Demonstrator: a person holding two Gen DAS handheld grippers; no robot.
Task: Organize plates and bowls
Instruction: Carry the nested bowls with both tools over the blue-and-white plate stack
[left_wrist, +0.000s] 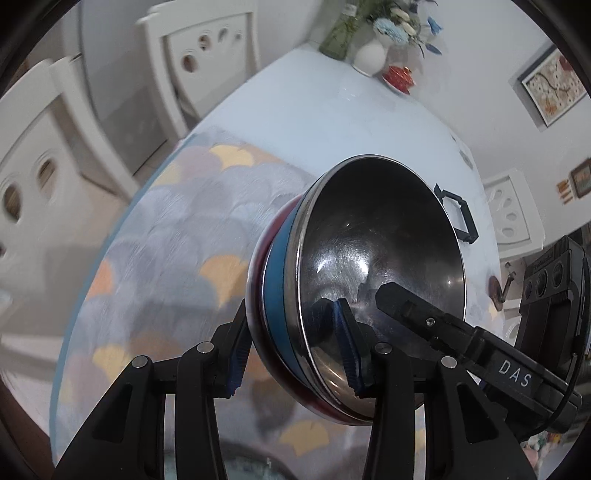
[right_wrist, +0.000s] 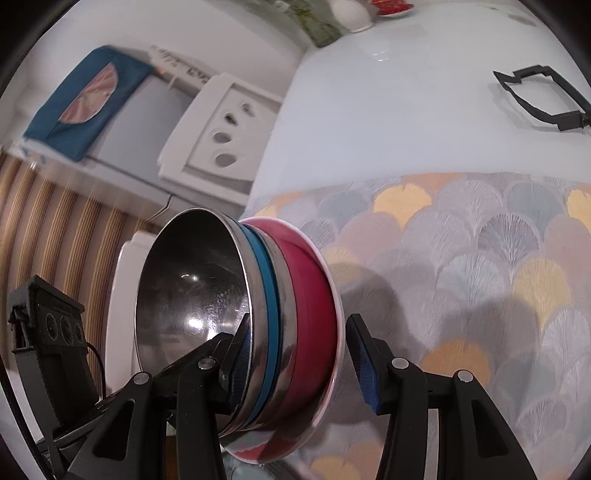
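My stack of bowls (left_wrist: 284, 295) is tipped up on its side over the near part of the table (left_wrist: 332, 122). The shiny steel bowl (left_wrist: 376, 236) sits inside. A blue bowl (left_wrist: 277, 280) is next. A red bowl (right_wrist: 310, 295) is on the outside, and it has a thin white edge.

My left gripper (left_wrist: 291, 332) holds the rim of the stack at the bottom. One pad is inside the steel bowl. The other pad is on the red side. The fingers are narrow and they pinch the rim.

My right gripper (right_wrist: 297, 325) is at the rim too. One of its pads (right_wrist: 240, 354) touches the inside of the steel bowl. The other pad stands just beside the red bowl, and a thin gap shows there. So those fingers sit loose around the stack.

Under the bowls lies a mat (left_wrist: 184, 229) with gray, yellow and orange fan shapes. The bowls make a dark shadow on it. Past the mat, on the right, a black frame thing (left_wrist: 458, 214) lies on the bare table. At the far end stand a white vase (left_wrist: 369, 55) with flowers and a small red dish (left_wrist: 397, 75). A white chair (left_wrist: 207, 48) stands on the left side of the table.
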